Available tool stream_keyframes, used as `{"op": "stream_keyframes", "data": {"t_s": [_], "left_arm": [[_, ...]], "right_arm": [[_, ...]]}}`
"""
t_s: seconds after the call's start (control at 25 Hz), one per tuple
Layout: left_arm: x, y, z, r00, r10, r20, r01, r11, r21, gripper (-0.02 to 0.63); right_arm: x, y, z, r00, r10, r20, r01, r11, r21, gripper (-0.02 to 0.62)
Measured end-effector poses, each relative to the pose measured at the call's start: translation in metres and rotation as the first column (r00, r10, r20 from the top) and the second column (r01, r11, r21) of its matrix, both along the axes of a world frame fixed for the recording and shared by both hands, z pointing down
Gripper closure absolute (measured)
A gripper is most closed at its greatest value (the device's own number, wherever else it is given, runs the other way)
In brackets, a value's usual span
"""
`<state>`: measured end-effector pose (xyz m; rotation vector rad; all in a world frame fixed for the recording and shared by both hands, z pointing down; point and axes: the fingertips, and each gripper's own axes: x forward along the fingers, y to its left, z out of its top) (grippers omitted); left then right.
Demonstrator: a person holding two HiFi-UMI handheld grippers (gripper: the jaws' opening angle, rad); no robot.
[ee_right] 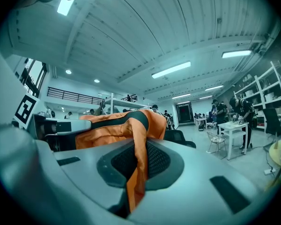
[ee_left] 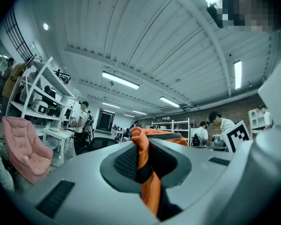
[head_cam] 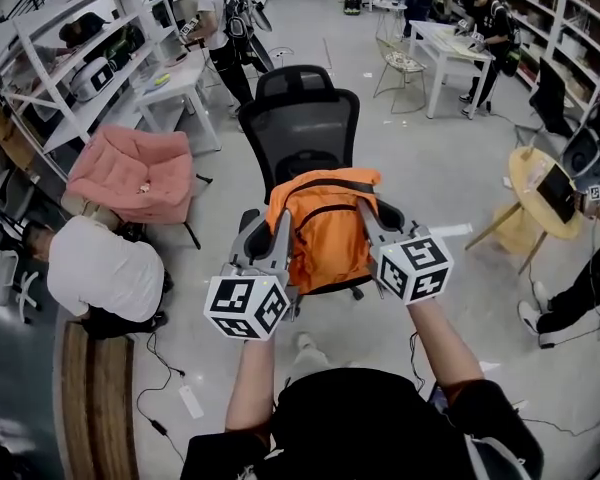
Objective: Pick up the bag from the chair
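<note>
An orange bag point(head_cam: 325, 228) with black trim hangs in front of a black mesh office chair point(head_cam: 300, 123), held up between both grippers. My left gripper point(head_cam: 276, 236) is shut on the bag's left side, with an orange strap point(ee_left: 145, 168) pinched between its jaws. On the bag's right side my right gripper point(head_cam: 368, 218) is shut on a fold of orange fabric point(ee_right: 136, 168). The bag's body point(ee_right: 117, 128) shows behind the right jaws. Whether the bag's bottom still touches the seat is hidden.
A pink cushioned chair point(head_cam: 135, 173) stands to the left, with a crouching person in white point(head_cam: 100, 268) beside it. A round wooden table point(head_cam: 545, 193) stands at the right. White tables point(head_cam: 180, 83) and shelves point(head_cam: 60, 58) line the room, and people stand further back.
</note>
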<state>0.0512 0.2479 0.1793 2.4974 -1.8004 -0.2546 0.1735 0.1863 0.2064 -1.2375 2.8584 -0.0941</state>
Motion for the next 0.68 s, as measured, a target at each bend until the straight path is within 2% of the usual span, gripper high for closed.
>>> {"op": "stream_keyframes", "data": {"t_s": [0.68], "left_arm": [[0.0074,-0.0054,-0.0034,1.0,-0.002,0.005,0.002,1.0,-0.012,0.557]], "right_arm": [[0.0066,-0.0048,-0.0026,1.0,-0.015,0.007,0.016,1.0,-0.011,0.586]]}}
